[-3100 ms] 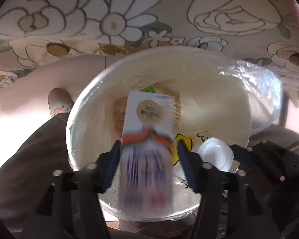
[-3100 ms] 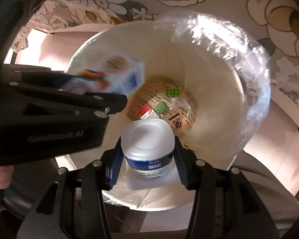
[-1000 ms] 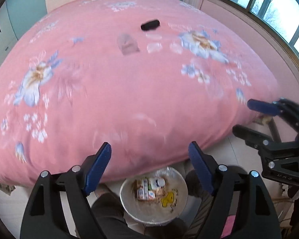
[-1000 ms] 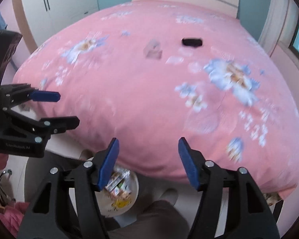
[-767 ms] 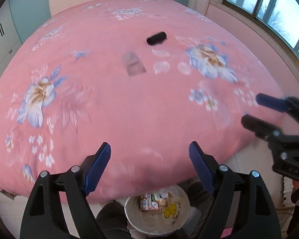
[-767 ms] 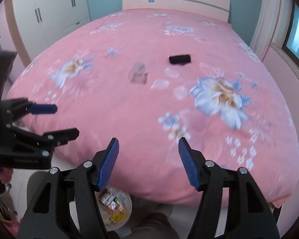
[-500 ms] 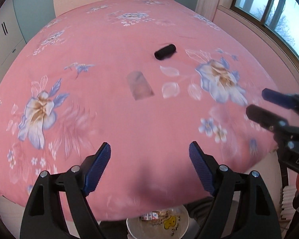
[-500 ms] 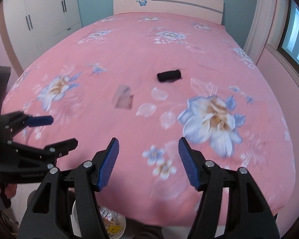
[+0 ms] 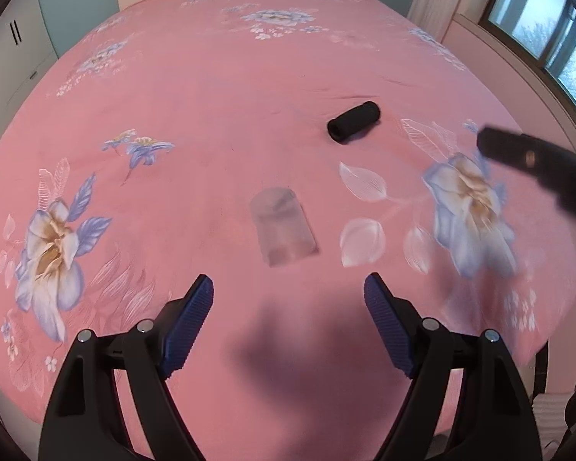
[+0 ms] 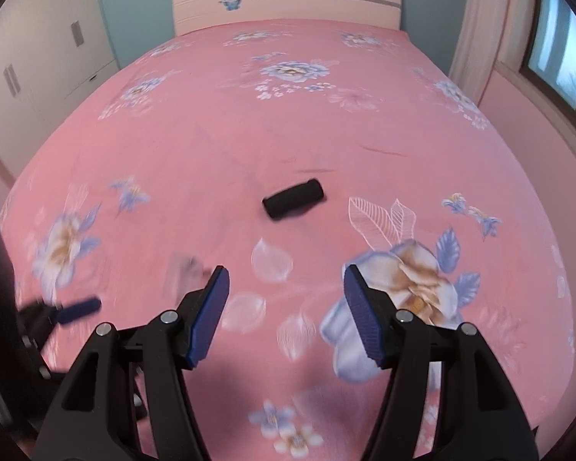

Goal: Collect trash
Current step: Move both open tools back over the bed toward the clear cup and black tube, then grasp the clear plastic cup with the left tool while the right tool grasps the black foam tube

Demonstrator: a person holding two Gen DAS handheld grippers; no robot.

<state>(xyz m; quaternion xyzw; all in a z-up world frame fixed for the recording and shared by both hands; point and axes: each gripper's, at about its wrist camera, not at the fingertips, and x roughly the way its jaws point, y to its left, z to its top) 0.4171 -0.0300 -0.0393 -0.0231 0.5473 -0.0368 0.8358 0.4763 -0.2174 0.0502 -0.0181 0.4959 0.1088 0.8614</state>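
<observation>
A clear plastic cup (image 9: 282, 228) lies on its side on the pink flowered bedspread (image 9: 219, 88), just beyond my open, empty left gripper (image 9: 288, 311). A black cylinder (image 9: 353, 121) lies farther back to the right. In the right wrist view the black cylinder (image 10: 293, 199) lies ahead of my open, empty right gripper (image 10: 286, 309), and the cup (image 10: 184, 271) shows blurred at the left, partly behind my left finger. The left gripper (image 10: 63, 313) shows blurred at the far left. The right gripper's fingers (image 9: 533, 159) reach in from the right in the left wrist view. The trash bin is out of view.
The bed's headboard (image 10: 286, 0) stands at the far end. White wardrobes (image 10: 30, 57) line the left wall. A window (image 9: 537, 27) and a curtain (image 10: 476, 30) are on the right. The bed's near edge drops off at the bottom right (image 9: 526, 380).
Both grippers dropped the carton and the bottle into the bin, rose and moved forward over the bed. The bin has slipped out of view; the cup and cylinder are closer.
</observation>
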